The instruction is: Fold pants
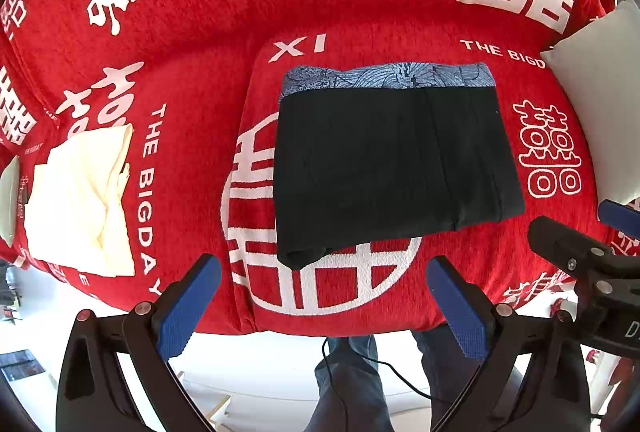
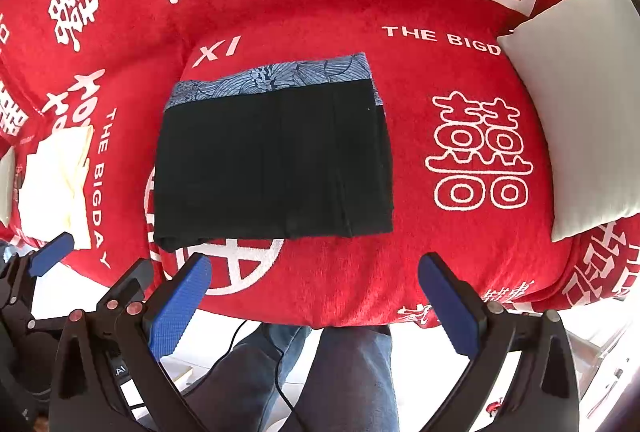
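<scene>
The black pants [image 1: 392, 167] lie folded into a flat rectangle on the red sofa seat, with a blue patterned waistband [image 1: 384, 77] along the far edge. They also show in the right wrist view [image 2: 272, 167]. My left gripper [image 1: 326, 268] is open and empty, held just in front of the pants' near edge. My right gripper [image 2: 316, 266] is open and empty, in front of the pants' near right part. The right gripper's fingers [image 1: 576, 252] show at the right edge of the left wrist view.
A red cover with white characters [image 1: 440, 272] drapes the sofa. A folded cream cloth [image 1: 88, 199] lies on the left of the seat. A pale cushion [image 2: 592, 111] leans at the right. The person's legs in jeans [image 2: 344, 372] and a black cable are below.
</scene>
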`<state>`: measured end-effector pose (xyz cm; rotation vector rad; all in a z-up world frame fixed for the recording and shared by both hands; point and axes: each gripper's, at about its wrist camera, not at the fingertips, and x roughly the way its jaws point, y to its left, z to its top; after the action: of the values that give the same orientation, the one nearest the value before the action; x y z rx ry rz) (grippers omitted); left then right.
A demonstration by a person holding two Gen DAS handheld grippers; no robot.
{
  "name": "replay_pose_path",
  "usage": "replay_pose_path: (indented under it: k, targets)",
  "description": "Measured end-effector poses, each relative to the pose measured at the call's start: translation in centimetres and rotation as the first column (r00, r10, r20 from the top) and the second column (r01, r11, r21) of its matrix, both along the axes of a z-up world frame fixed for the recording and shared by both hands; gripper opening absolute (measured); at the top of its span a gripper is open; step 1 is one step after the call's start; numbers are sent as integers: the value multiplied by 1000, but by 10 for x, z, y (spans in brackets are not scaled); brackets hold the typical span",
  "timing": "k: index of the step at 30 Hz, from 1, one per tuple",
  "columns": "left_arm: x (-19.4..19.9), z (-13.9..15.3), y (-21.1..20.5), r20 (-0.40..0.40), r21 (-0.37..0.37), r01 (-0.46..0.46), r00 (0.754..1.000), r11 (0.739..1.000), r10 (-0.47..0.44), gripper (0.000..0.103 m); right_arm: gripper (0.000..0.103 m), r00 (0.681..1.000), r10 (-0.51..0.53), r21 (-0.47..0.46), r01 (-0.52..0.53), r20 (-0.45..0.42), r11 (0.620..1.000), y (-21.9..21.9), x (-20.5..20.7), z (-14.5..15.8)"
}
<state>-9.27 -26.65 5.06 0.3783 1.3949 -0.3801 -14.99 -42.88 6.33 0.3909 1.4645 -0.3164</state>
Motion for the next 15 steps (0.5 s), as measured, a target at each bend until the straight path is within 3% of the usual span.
replay_pose_path:
  k: [15]
  targets:
    - [0, 0, 0, 5, 0, 15, 1000, 1000, -15, 103, 103, 1000, 23, -9, -23, 1, 1000, 2, 4, 1]
